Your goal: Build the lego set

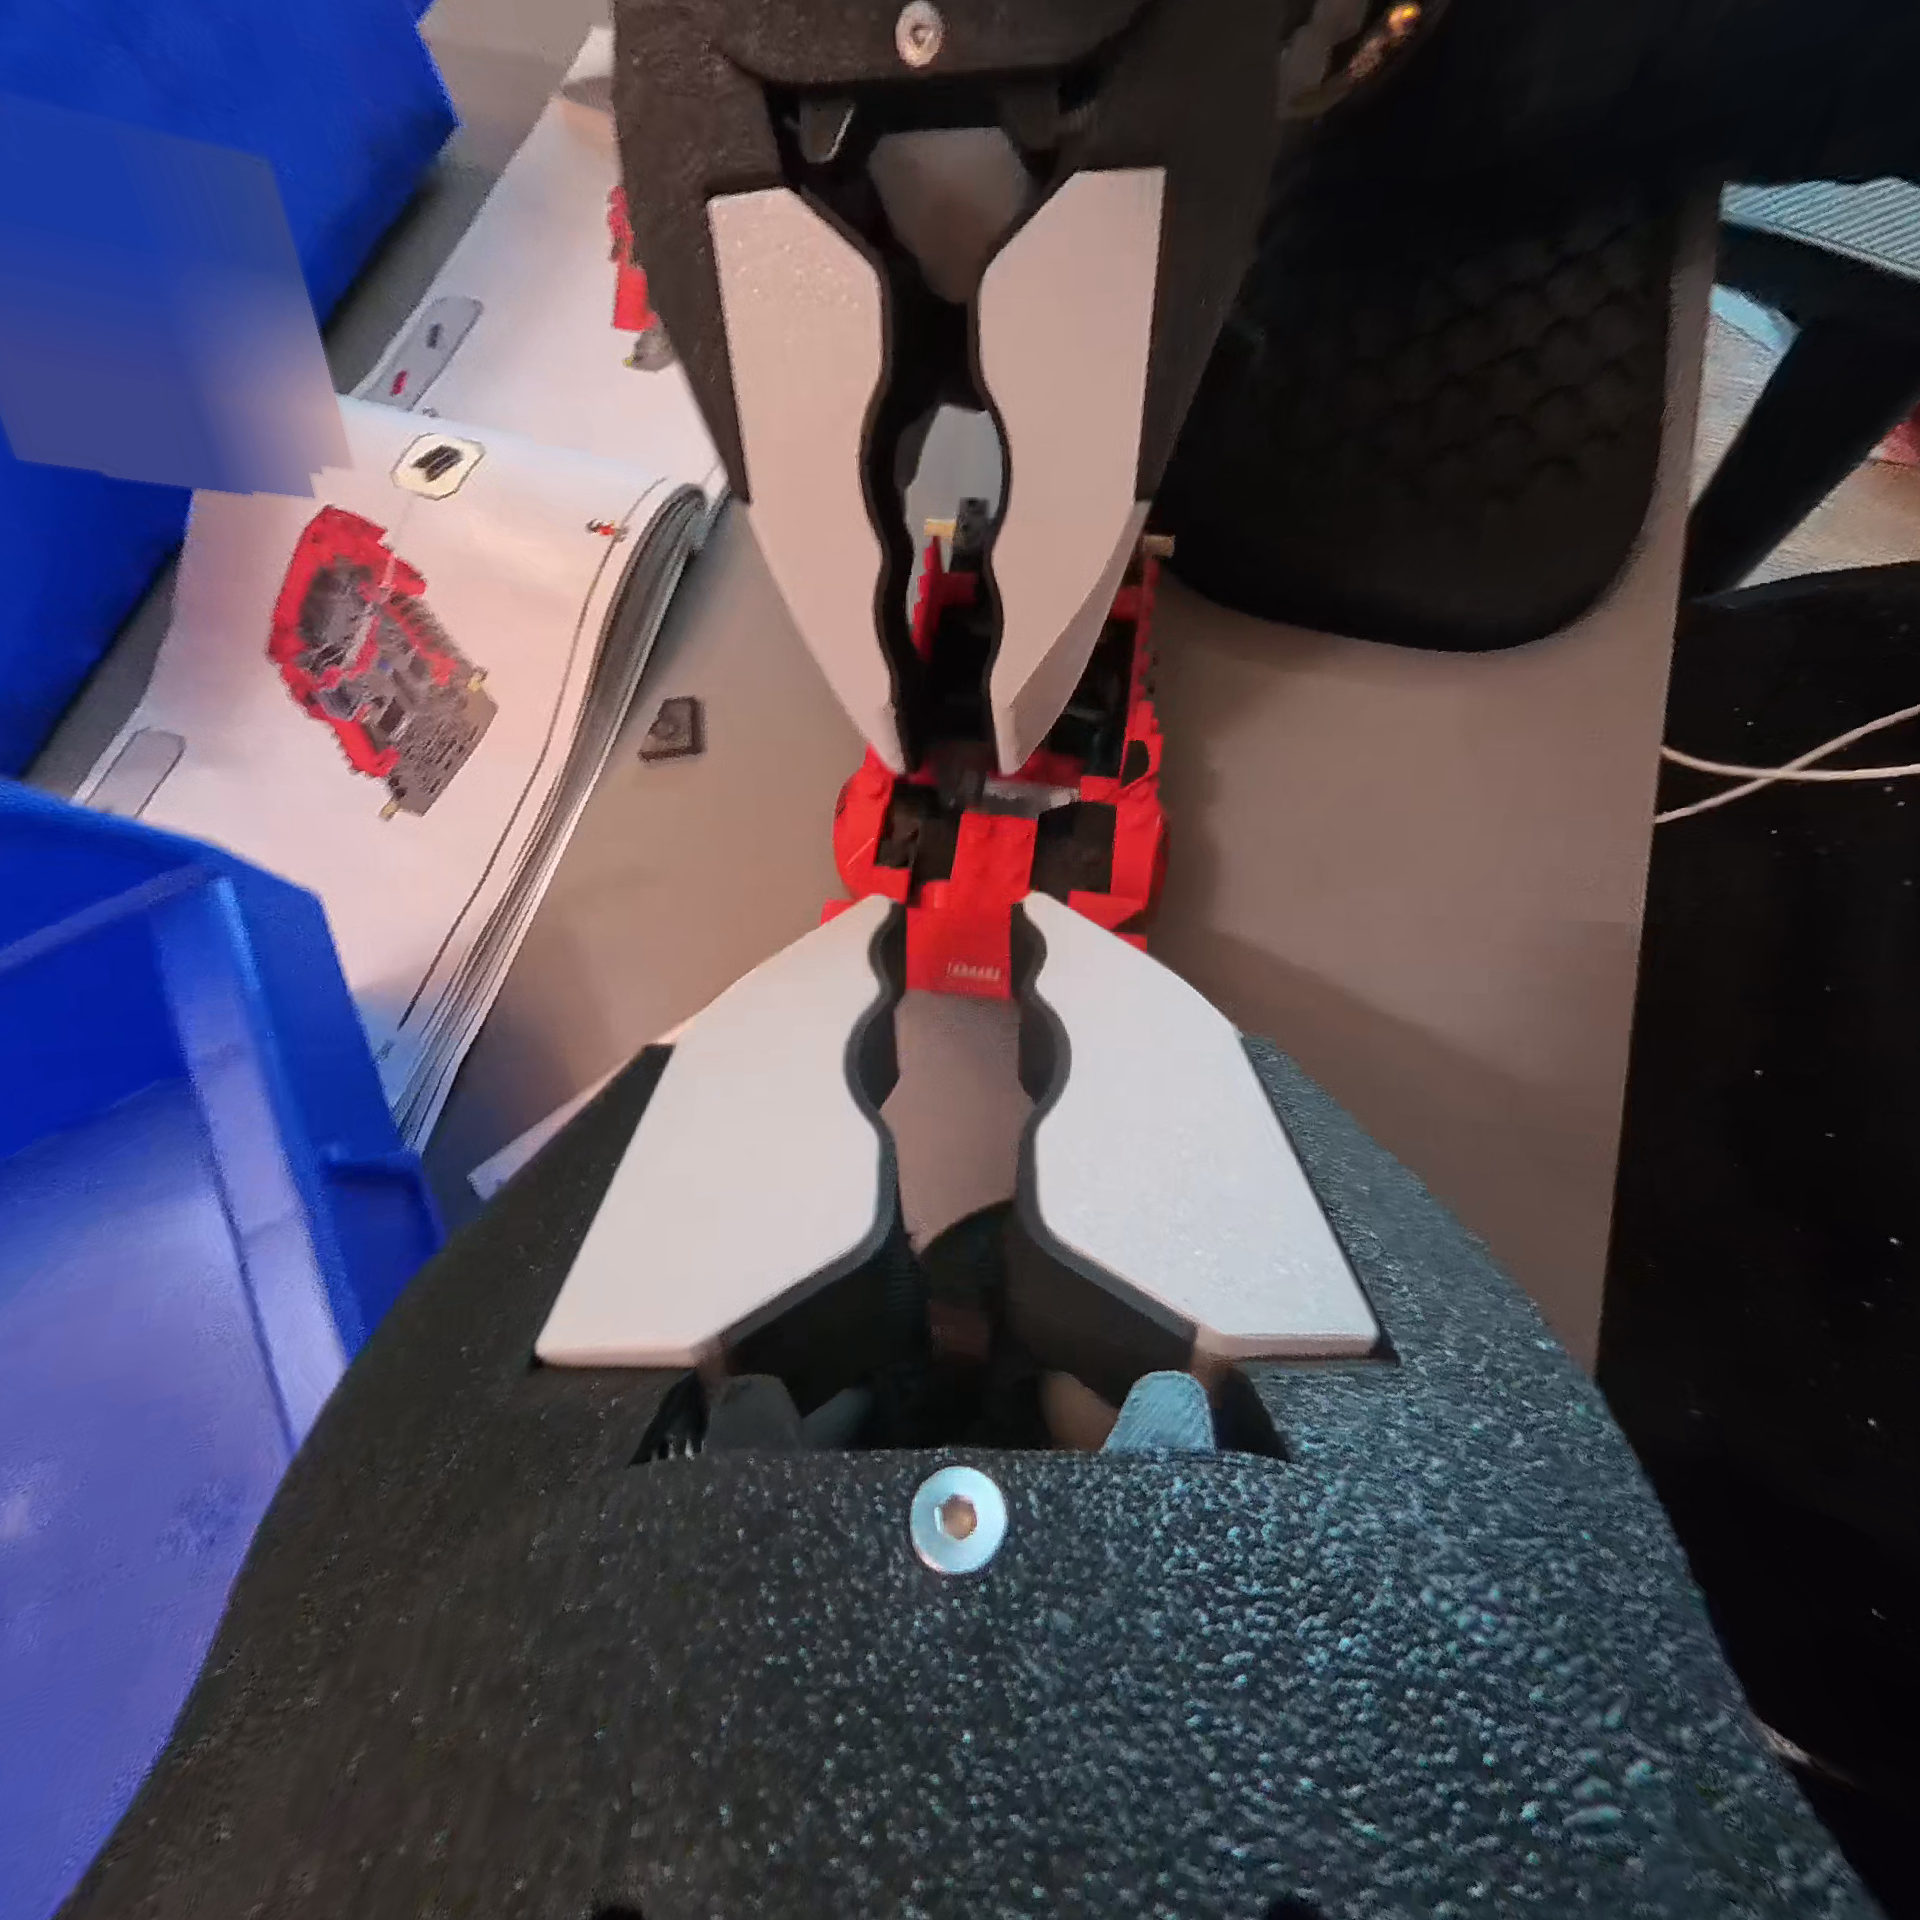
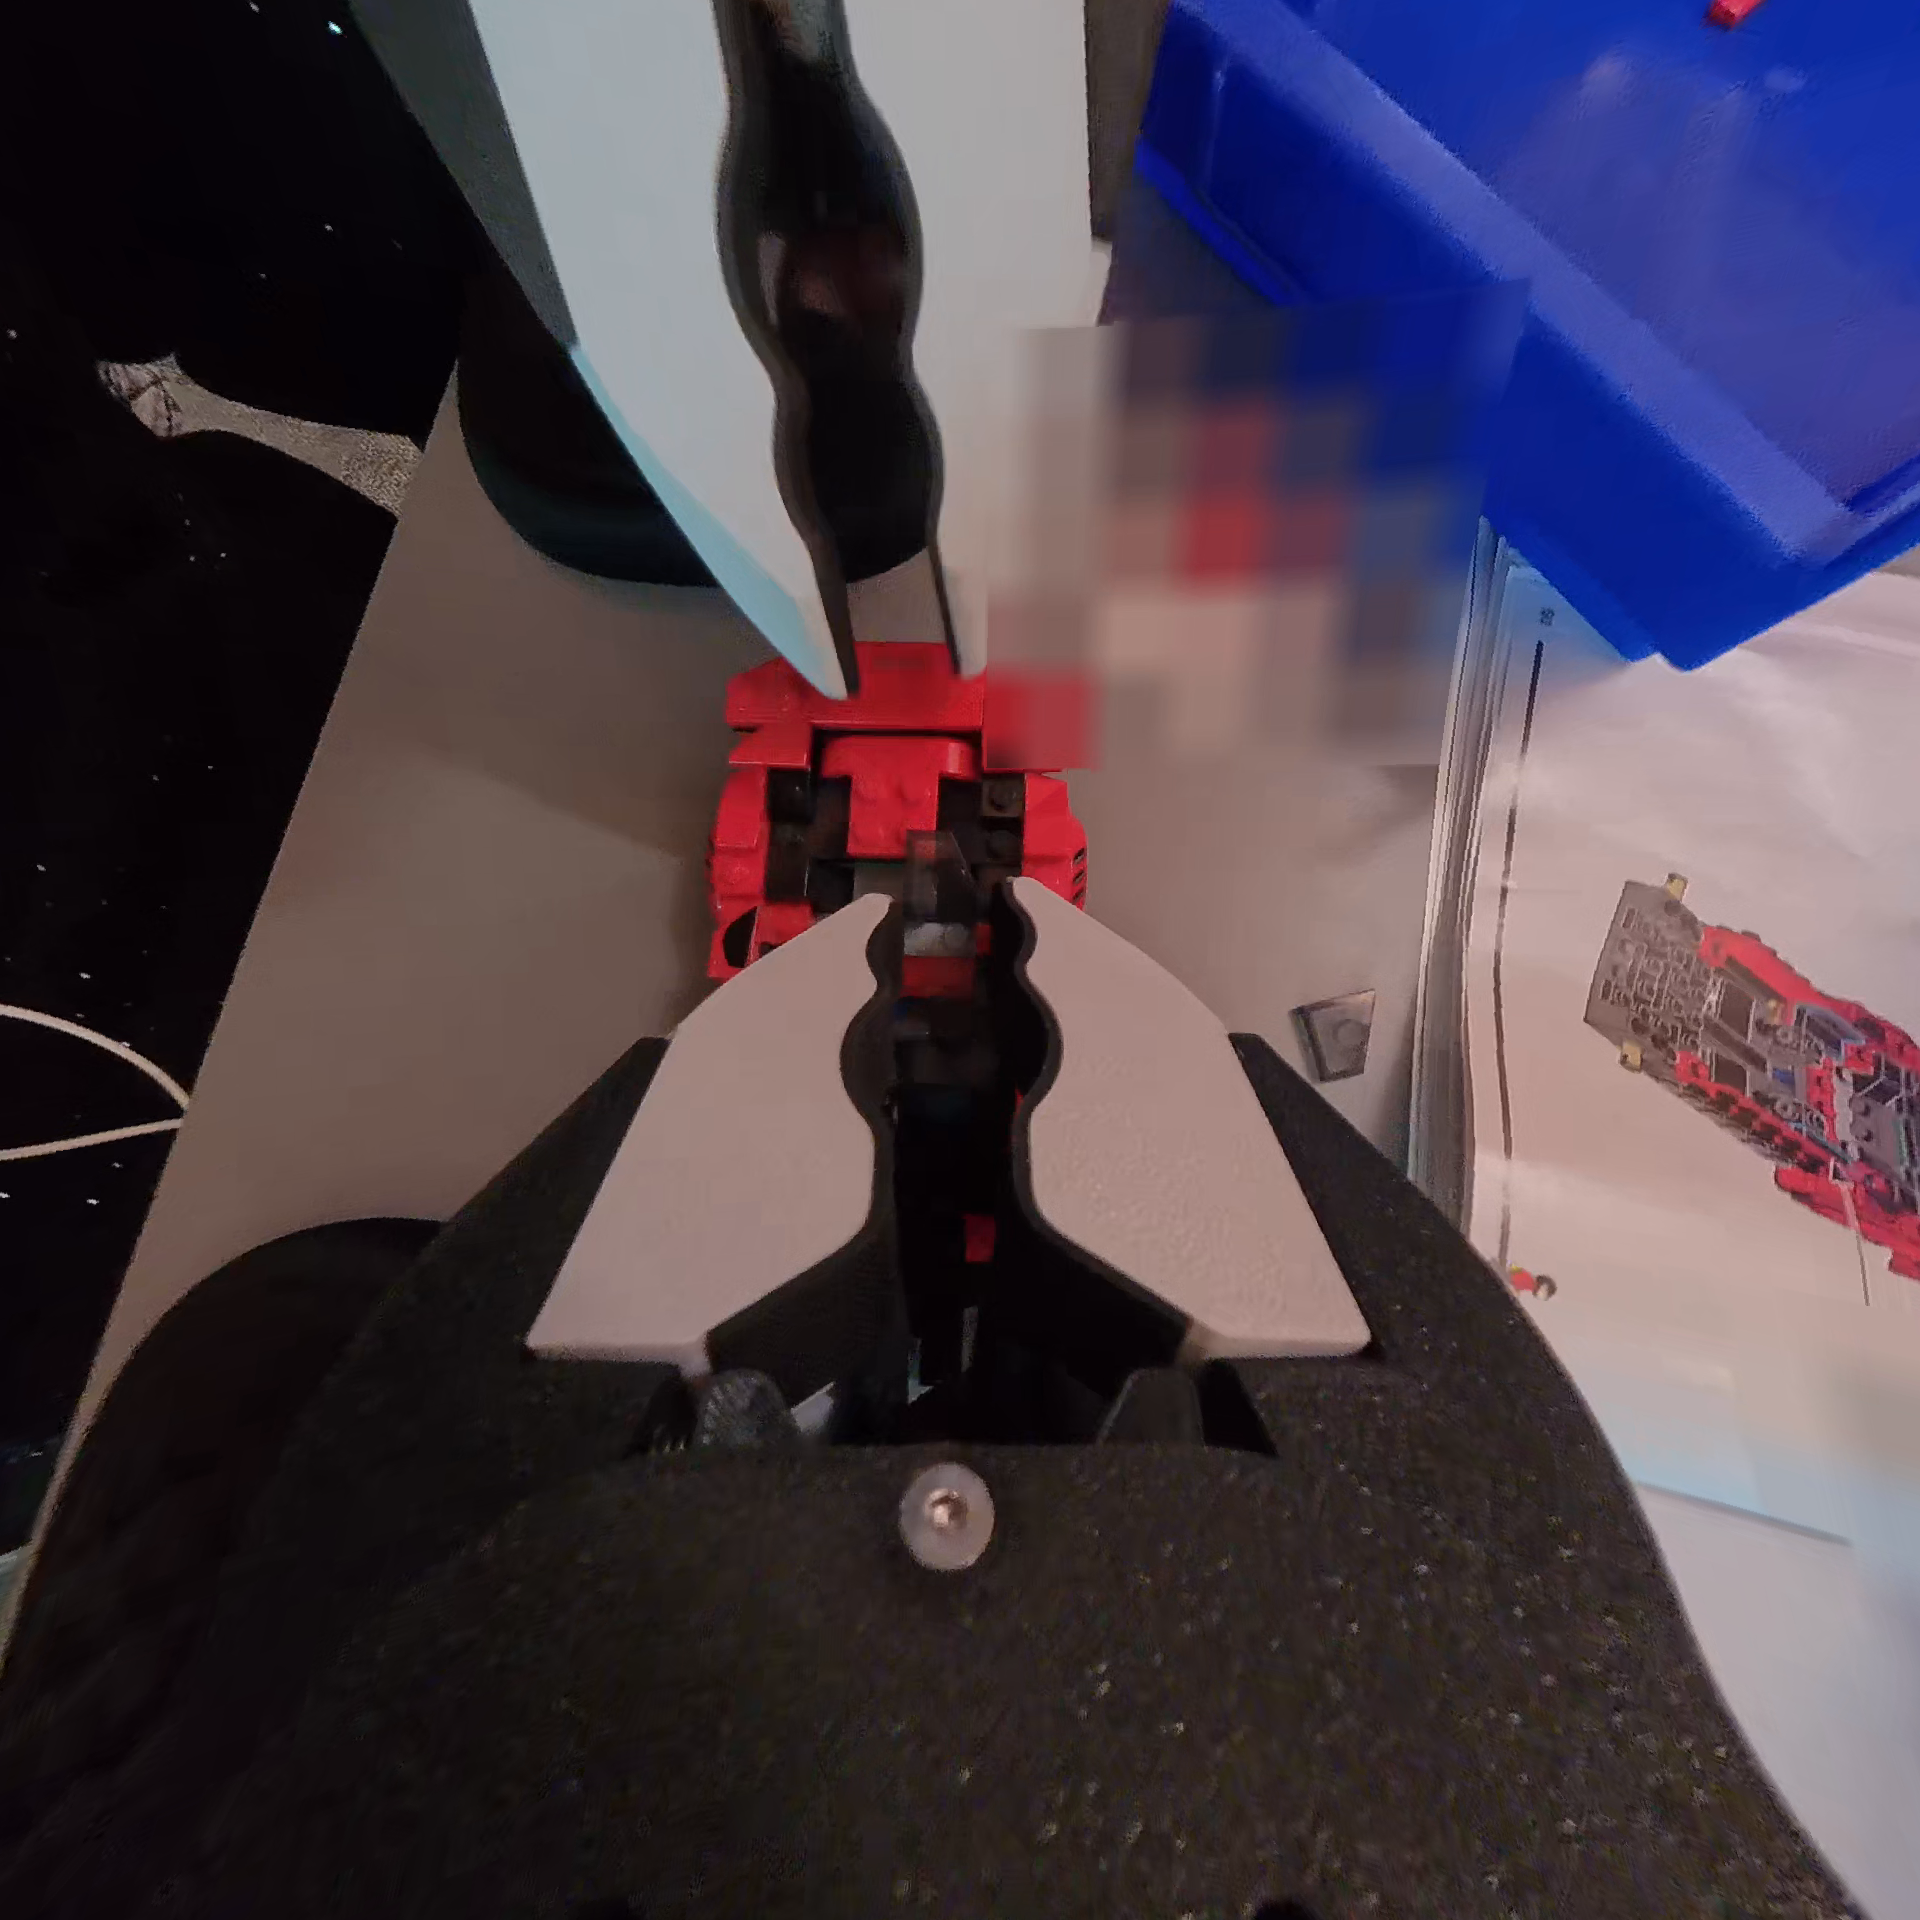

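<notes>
A red and black lego car model (image 1: 982,842) lies on the grey table (image 1: 1351,883). My left gripper (image 1: 958,920) is shut on the red end of the model. My right gripper (image 1: 948,756) comes in from the top of the left wrist view, with a small dark piece (image 1: 958,777) between its tips, right at the model's top. In the right wrist view, my right gripper (image 2: 948,896) holds the small dark piece (image 2: 940,868) against the model (image 2: 894,800). The left gripper (image 2: 902,673) clamps the model's far red end.
An open instruction booklet (image 1: 416,644) lies left of the model; it also shows in the right wrist view (image 2: 1683,1039). Blue bins (image 1: 156,1143) stand beside it. A loose dark grey piece (image 1: 673,727) lies by the booklet. A black chair (image 1: 1434,416) and a white cable (image 1: 1787,769) are past the table edge. The gap from one gripper's tips to the other's is roughly 4 centimeters.
</notes>
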Tool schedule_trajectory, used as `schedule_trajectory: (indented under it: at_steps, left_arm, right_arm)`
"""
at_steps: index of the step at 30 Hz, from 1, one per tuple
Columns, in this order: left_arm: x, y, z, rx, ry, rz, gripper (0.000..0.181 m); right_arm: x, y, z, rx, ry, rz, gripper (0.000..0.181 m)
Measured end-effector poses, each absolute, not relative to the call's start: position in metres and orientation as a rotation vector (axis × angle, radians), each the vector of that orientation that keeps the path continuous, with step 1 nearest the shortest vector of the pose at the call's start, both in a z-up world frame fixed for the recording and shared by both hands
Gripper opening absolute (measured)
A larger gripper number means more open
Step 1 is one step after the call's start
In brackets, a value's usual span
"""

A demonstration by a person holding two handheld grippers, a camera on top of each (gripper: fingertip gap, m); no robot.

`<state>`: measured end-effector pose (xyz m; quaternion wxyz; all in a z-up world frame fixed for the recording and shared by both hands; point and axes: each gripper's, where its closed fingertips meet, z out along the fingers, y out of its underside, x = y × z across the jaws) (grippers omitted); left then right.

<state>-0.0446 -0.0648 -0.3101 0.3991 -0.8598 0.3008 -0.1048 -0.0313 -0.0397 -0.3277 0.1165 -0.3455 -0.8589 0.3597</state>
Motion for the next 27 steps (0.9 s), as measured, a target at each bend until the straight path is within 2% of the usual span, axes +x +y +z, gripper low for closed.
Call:
schedule_trajectory:
  at_steps: [7, 10, 18, 27]
  left_arm:
    - [-0.05, -0.087, -0.318, -2.149, 0.786, -0.29, 0.056]
    - [-0.046, -0.085, -0.317, -2.072, 0.855, -0.292, 0.059]
    - [-0.047, -0.081, -0.323, -2.066, 0.882, -0.237, 0.028]
    - [-0.047, -0.082, -0.323, -2.04, 0.887, -0.204, 0.023]
  right_arm:
    - [-0.029, -0.042, -0.324, -1.096, -2.525, 1.003, 0.015]
    - [-0.03, -0.043, -0.324, -1.133, -2.537, 0.969, 0.015]
    - [-0.029, -0.045, -0.327, -1.27, -2.585, 0.843, 0.015]
    - [-0.029, -0.045, -0.329, -1.331, -2.636, 0.769, 0.015]
